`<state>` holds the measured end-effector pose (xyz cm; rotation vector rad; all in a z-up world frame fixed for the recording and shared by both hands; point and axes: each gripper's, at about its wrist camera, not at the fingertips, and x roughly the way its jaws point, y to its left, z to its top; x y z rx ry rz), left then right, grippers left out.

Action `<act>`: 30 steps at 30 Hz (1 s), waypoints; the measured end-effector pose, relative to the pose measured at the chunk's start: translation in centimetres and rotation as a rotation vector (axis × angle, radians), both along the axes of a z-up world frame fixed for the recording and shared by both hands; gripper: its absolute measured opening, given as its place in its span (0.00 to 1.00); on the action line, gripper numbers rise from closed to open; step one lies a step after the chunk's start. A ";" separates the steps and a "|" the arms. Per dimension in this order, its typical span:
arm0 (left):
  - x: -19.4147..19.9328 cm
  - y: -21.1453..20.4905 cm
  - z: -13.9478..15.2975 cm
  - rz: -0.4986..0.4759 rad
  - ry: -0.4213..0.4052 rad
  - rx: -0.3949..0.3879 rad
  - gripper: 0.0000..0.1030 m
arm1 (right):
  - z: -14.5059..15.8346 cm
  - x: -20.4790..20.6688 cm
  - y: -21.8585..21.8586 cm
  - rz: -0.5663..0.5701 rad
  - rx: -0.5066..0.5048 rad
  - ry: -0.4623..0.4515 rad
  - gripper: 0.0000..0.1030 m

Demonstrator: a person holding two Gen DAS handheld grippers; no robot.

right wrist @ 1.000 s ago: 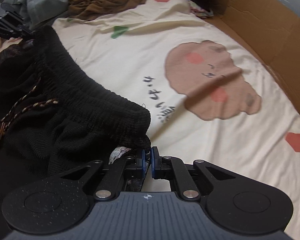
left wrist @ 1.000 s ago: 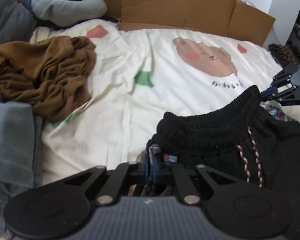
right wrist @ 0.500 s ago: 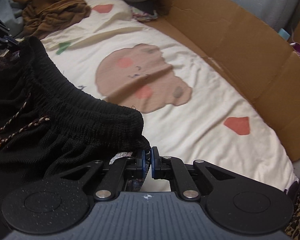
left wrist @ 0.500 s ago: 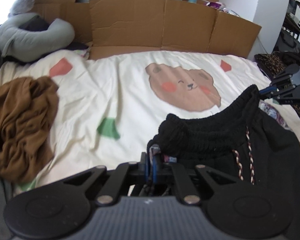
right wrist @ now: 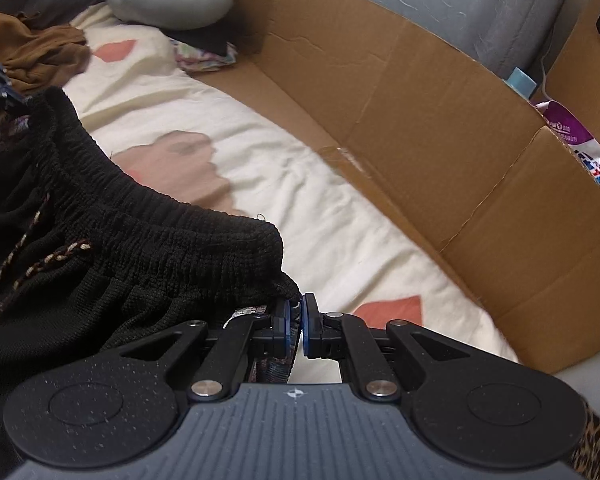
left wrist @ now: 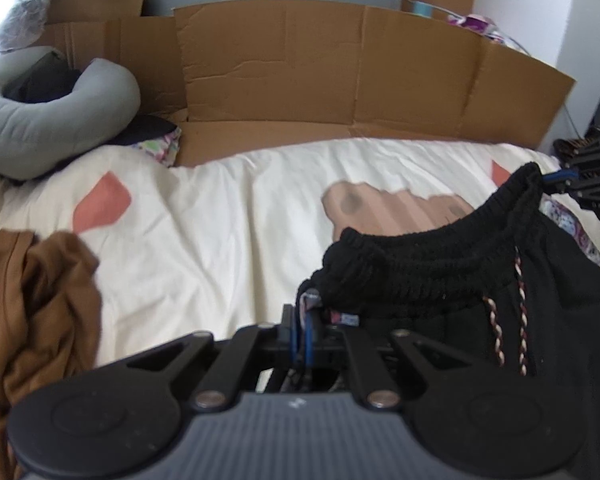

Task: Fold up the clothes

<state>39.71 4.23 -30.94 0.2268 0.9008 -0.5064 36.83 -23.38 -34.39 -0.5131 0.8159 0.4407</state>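
A pair of black shorts (left wrist: 440,264) with a ribbed elastic waistband and a braided drawstring (left wrist: 520,312) hangs stretched between my two grippers above the bed. My left gripper (left wrist: 305,320) is shut on the left end of the waistband. My right gripper (right wrist: 296,316) is shut on the other end of the waistband of the same shorts (right wrist: 152,240). In the left wrist view the right gripper (left wrist: 556,178) shows at the far right edge, pinching the band's corner. The legs of the shorts drop out of sight below.
A cream bedsheet (left wrist: 228,240) with a bear print covers the bed. A crumpled brown garment (left wrist: 32,300) lies at the left. Flattened cardboard (left wrist: 340,80) lines the far side, with a grey curved pillow (left wrist: 40,120) in the corner. A plastic bag (right wrist: 580,148) sits behind the cardboard.
Both grippers have carried the shorts across the bed toward the cardboard. The brown garment has slid to the left in the left wrist view and the cardboard looms larger. Both grips are unchanged.
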 end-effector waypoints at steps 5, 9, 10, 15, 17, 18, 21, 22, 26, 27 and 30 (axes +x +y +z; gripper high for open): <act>3.7 -1.4 -0.5 0.021 0.018 0.003 0.04 | -0.6 3.0 -0.7 -0.005 -0.017 -0.015 0.03; 6.2 -2.5 -1.2 0.024 0.022 0.019 0.04 | -1.4 5.3 -1.1 -0.014 -0.026 -0.016 0.03; 6.8 -2.8 -1.4 0.025 0.023 0.023 0.04 | -1.6 5.8 -1.2 -0.015 -0.030 -0.014 0.03; 9.5 -3.4 -2.6 0.048 0.035 0.031 0.04 | -2.3 8.4 -1.0 -0.020 -0.044 -0.002 0.03; 10.3 -3.5 -3.1 0.056 0.037 0.035 0.04 | -2.5 9.2 -0.8 -0.014 -0.057 -0.002 0.03; 10.6 -3.5 -3.3 0.059 0.038 0.036 0.04 | -2.5 9.5 -0.7 -0.011 -0.062 -0.003 0.03; 11.8 -3.3 -3.3 0.072 0.035 0.034 0.04 | -2.6 10.6 -0.4 -0.011 -0.071 -0.010 0.03; 12.2 -3.2 -3.2 0.077 0.031 0.031 0.04 | -2.5 11.0 -0.2 -0.010 -0.073 -0.014 0.03; 13.5 -2.9 -2.8 0.097 0.019 0.036 0.04 | -2.3 12.6 0.7 -0.002 -0.090 -0.028 0.03; 13.7 -2.9 -2.7 0.103 0.015 0.039 0.04 | -2.3 13.1 1.0 0.002 -0.096 -0.031 0.03; 14.7 -2.8 -2.6 0.125 0.009 0.044 0.04 | -2.2 14.7 1.9 0.010 -0.113 -0.043 0.03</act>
